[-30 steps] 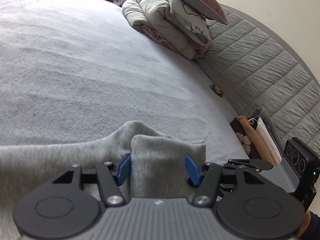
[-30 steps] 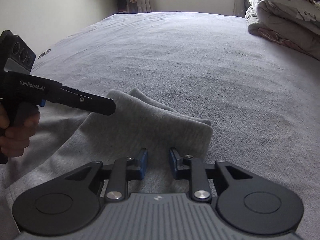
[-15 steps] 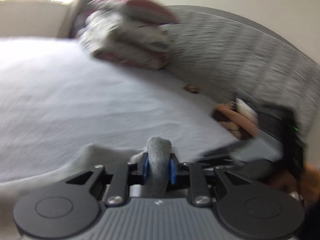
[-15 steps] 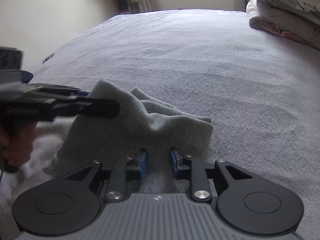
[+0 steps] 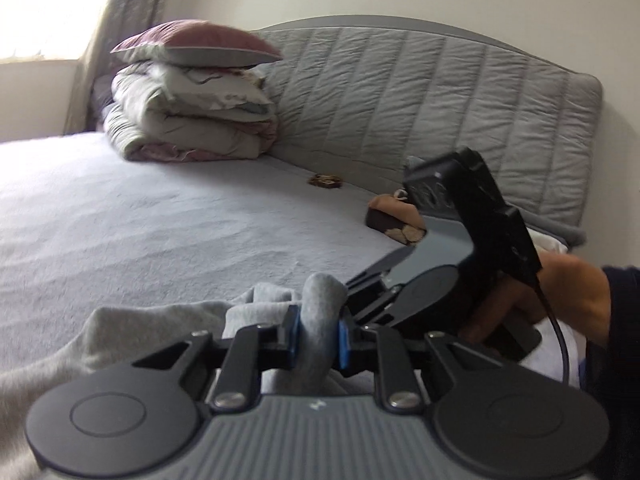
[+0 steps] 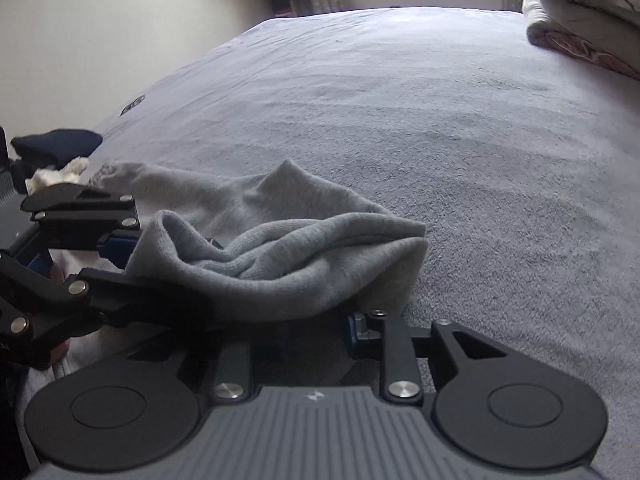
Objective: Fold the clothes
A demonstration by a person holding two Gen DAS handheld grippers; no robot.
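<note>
A grey knitted garment (image 6: 280, 248) lies bunched on the bed near me. My left gripper (image 5: 319, 334) is shut on a fold of this grey garment (image 5: 320, 300) and holds it lifted. In the right wrist view the left gripper (image 6: 108, 248) comes in from the left with the cloth in it. My right gripper (image 6: 316, 330) sits under the draped cloth, which hides its left finger. Its right finger (image 6: 354, 330) shows at the cloth's edge. In the left wrist view the right gripper (image 5: 452, 256) is held in a hand at the right.
The bed (image 6: 440, 120) has a grey-lilac cover. A stack of folded bedding with a pillow (image 5: 192, 96) sits by the quilted headboard (image 5: 420, 96). Folded brown and white clothes (image 5: 396, 216) lie near the headboard. A dark item (image 6: 56, 146) lies at the bed's left edge.
My left gripper shut on the fold of the grey garment and lifted it toward the right gripper. The cloth now drapes over my right gripper's fingers.
</note>
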